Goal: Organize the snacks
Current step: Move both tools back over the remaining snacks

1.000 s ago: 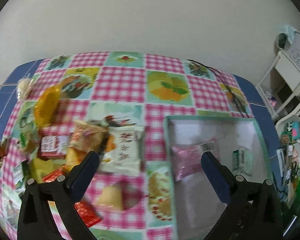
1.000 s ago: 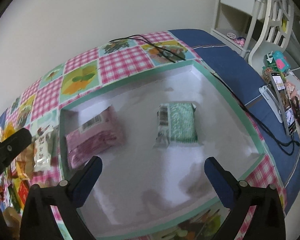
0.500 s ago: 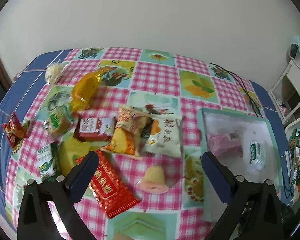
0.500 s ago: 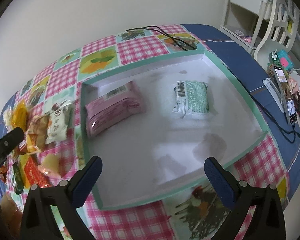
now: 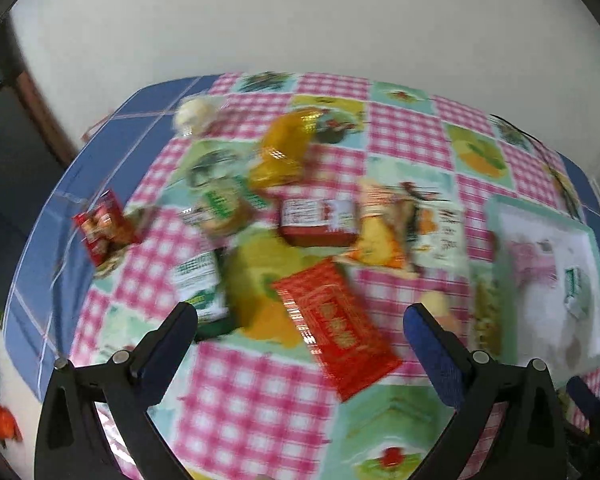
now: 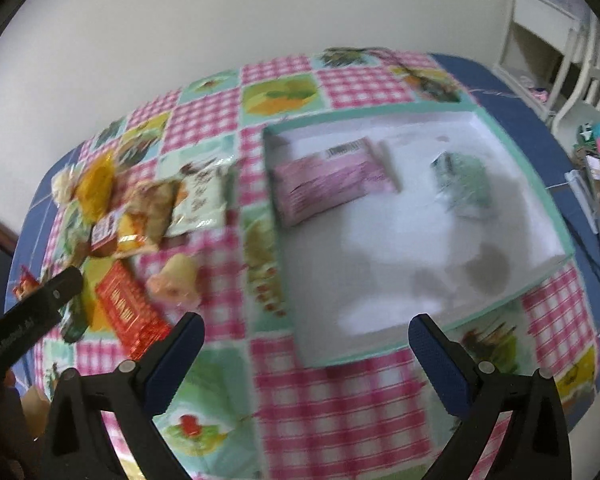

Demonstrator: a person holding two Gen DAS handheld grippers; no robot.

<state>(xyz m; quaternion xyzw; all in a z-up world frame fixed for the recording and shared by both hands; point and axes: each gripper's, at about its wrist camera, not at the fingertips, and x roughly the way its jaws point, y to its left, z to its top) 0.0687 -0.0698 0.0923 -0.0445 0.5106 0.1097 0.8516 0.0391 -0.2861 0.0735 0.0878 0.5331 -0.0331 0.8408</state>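
Lying flat, red packet [image 5: 335, 327] (blurred), long axis diagonal, both grippers' fingers [image 5: 429, 340] wide apart, holding nothing.

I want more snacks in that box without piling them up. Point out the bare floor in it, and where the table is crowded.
In the box, the near half of the floor is bare, from the pink packet and green packet to the near wall. A gap also lies between those two. The table is crowded left of the box, around the red packet.
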